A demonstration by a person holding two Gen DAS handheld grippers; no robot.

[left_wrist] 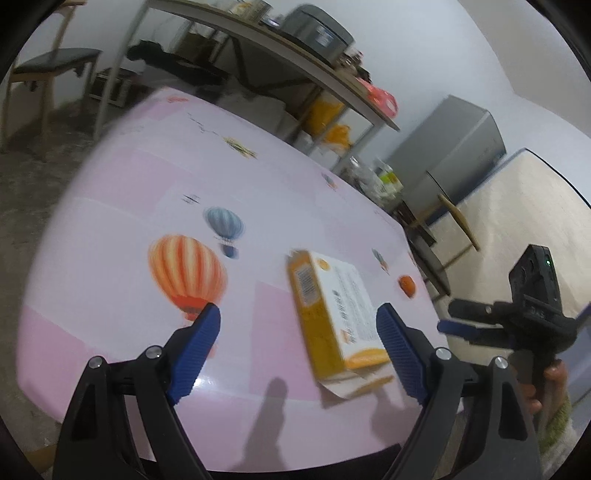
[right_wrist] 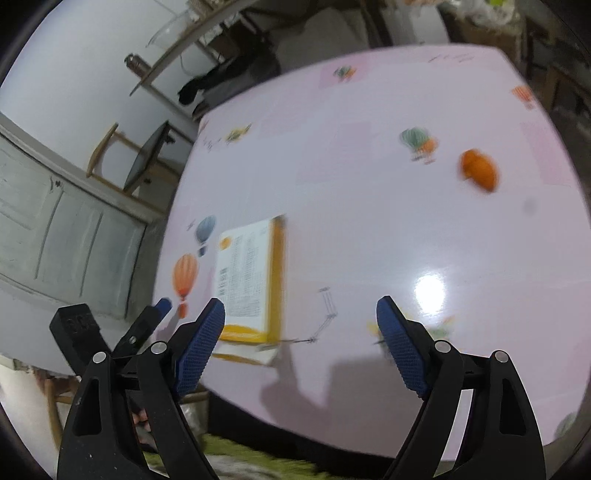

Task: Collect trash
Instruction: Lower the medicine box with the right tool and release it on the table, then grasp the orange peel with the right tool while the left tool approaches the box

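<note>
A yellow and white carton [left_wrist: 332, 317] lies flat on the pink balloon-print table [left_wrist: 129, 206], its end flap open toward me. My left gripper [left_wrist: 298, 314] hovers over it, open, with the carton just inside the right finger and touching neither pad. In the right wrist view the carton [right_wrist: 251, 280] lies left of centre, beside the left finger of my open right gripper [right_wrist: 301, 310], which has nothing between its fingers. A small orange lump [right_wrist: 478, 173], too blurred to identify, sits farther out on the table [right_wrist: 369, 221]. The right gripper [left_wrist: 445, 316] shows past the table's right edge.
A long shelf table [left_wrist: 295, 62] with a grey appliance [left_wrist: 317, 29] stands behind, a chair [left_wrist: 48, 70] at far left, a grey cabinet [left_wrist: 450, 155] and a mattress [left_wrist: 524, 206] at right. A pale door [right_wrist: 62, 229] is left of the table. A hand [left_wrist: 550, 376] holds the right gripper.
</note>
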